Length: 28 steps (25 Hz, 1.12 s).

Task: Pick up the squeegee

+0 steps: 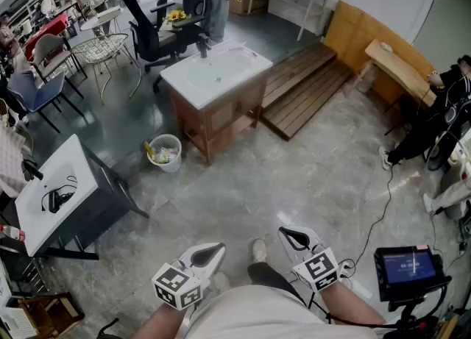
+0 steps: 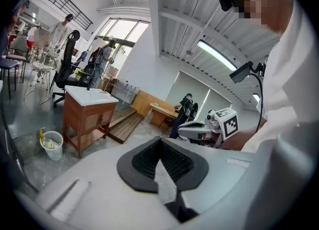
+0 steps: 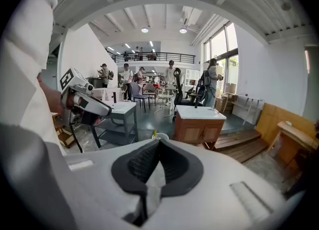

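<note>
Head view, looking steeply down on a workshop floor; the landmark is the wooden sink cabinet [image 1: 221, 120] standing in the middle.

Left of the cabinet and nearer to me stands a white-topped table [image 1: 37, 209]. A small dark object [image 1: 57, 199] with a looping cord or handle lies on it. It is too small for me to name, and I cannot pick out a squeegee for certain in any view. If that object is the squeegee, it lies ahead and well to the left of both tools. Its long axis cannot be read from here.

Just beside the cabinet's near left corner sits a white waste basket [image 1: 165, 152].

On the near side of the cabinet, well apart from it and close to my body, I hold both tools. The left gripper [image 1: 213, 251] has its jaws together with nothing between them. The right gripper [image 1: 288, 236] is likewise closed and empty. Both point forward and slightly downward, roughly toward the cabinet.

I judge the left gripper nearer to the table. Its jaws must part before any grasp.
</note>
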Available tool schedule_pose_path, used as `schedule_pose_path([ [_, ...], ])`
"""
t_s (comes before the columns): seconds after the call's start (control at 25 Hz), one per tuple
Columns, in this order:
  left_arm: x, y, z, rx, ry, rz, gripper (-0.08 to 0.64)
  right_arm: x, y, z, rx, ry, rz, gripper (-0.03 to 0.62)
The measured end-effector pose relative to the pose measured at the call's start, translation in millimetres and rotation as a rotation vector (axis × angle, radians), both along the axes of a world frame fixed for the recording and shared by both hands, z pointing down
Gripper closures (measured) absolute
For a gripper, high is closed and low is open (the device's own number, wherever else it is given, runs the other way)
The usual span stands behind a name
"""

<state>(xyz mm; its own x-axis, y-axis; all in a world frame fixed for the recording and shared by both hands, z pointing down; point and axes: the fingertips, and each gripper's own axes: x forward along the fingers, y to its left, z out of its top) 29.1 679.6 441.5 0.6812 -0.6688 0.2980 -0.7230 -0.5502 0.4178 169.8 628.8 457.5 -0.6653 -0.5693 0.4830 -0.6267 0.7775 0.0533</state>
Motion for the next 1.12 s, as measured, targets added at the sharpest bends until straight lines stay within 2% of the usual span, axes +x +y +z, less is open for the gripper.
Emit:
schedule_pose_path([
  [0.12,5.4,-31.2,-6.5,0.014,0.005,-0.005,0.552,4.8,-35.1,-6.3,0.028,-0.019,0.009,0.591],
  [0.24,25.7,-73.2,-14.1,0.018,0.011,-0.025,0.552,24.6,-82.4,-9.2,0.04,-0.031,0.012,0.591],
  [0.4,50.6,-121.6,-13.8,0.026,-0.028,-0.028,0.552,44.6,-130.4,-2.0,0.023,-0.065,-0.002,0.591],
  [0.6,92.0,-182.6,-25.2,0.05,-0.065,-0.022,0.552,80.9,-189.5,13.2,-0.02,-0.035,-0.018,0.588],
  [0.72,110.7,-213.0,-28.1,0.063,-0.089,-0.025,0.552,95.0,-218.2,17.1,-0.013,-0.02,-0.04,0.566],
  [0.96,119.0,-261.3,-15.4,0.042,-0.093,-0.036,0.552,92.2,-269.7,25.1,-0.018,-0.047,-0.033,0.53],
  [1.12,109.7,-304.5,-7.4,0.046,-0.084,-0.04,0.542,81.3,-311.3,29.9,-0.019,-0.043,-0.044,0.518],
])
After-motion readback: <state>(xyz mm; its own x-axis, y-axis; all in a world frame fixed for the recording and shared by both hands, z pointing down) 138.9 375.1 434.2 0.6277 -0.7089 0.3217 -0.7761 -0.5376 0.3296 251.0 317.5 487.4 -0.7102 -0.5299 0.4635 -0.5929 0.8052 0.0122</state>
